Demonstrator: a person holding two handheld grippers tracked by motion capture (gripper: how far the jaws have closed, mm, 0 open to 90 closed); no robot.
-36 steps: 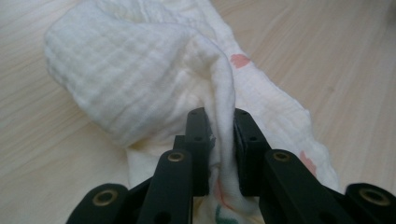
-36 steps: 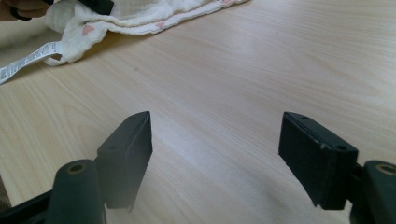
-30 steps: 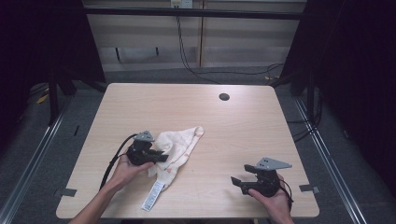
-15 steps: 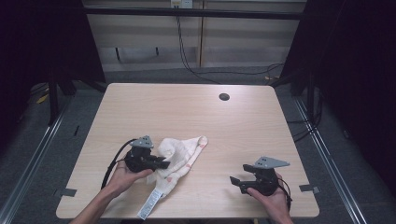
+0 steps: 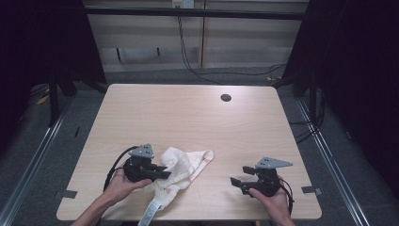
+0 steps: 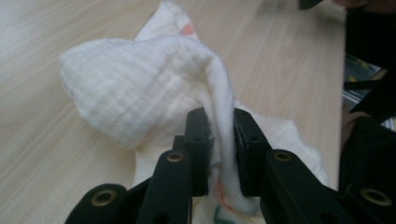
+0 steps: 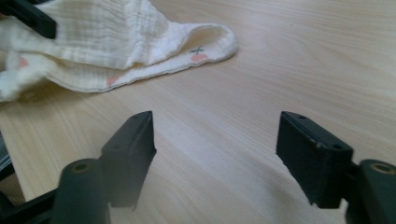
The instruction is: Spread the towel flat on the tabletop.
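A cream muslin cloth (image 5: 186,165) with small pink prints lies crumpled on the wooden table (image 5: 188,113) near its front edge. My left gripper (image 5: 165,173) is shut on a raised fold of it; in the left gripper view the cloth (image 6: 140,79) is pinched between the jaws of my left gripper (image 6: 223,130). My right gripper (image 5: 234,181) rests at the front right, pointing left toward the cloth. It is open, its jaws have just been closing a little, and nothing is between them. In the right gripper view, bare wood lies within my right gripper (image 7: 217,140) and the cloth (image 7: 116,37) beyond.
A white strip (image 5: 150,214) of the cloth hangs over the table's front edge. A dark round hole (image 5: 226,98) sits at the back right of the tabletop. Dark frames and cables stand around the table.
My left gripper has drawn back toward the front edge with the cloth in it, dragging the cloth nearer. The right hand has stayed where it was.
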